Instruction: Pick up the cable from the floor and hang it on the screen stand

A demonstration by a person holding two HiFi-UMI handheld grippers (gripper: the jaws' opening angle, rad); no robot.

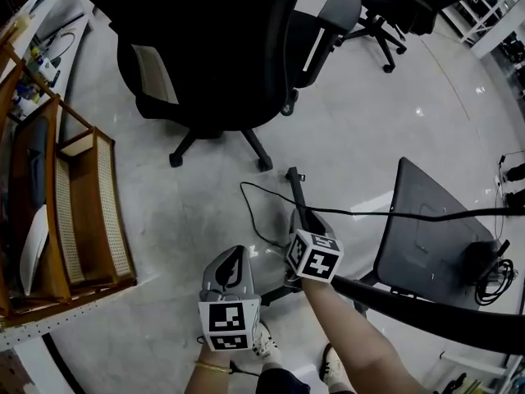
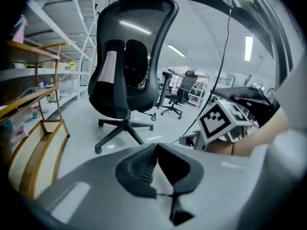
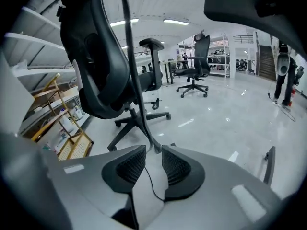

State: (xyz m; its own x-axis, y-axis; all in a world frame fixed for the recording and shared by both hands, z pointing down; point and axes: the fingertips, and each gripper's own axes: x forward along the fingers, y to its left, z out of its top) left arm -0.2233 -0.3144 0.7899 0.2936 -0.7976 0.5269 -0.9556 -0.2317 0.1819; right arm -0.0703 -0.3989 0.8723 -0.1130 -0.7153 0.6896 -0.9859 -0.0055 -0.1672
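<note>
The black cable (image 1: 256,220) loops over the pale floor and runs right toward the dark grey screen stand (image 1: 426,220). Its thicker black end (image 1: 295,191) rises just past my right gripper (image 1: 301,218). In the right gripper view this thick stretch (image 3: 136,95) climbs from between the jaws to the top edge. My right gripper (image 3: 153,158) is open, and its ribbed pads stand apart on either side of the cable without pressing it. My left gripper (image 1: 235,257) hangs beside it to the left. Its pads (image 2: 144,164) meet at the tips, with nothing between them.
A large black office chair (image 1: 213,56) stands straight ahead and a second chair (image 1: 377,6) is farther back. A wooden shelf unit (image 1: 82,212) lines the left side. A black bar (image 1: 426,312) of the stand crosses low right, with a bundle of wires (image 1: 492,277) beside it.
</note>
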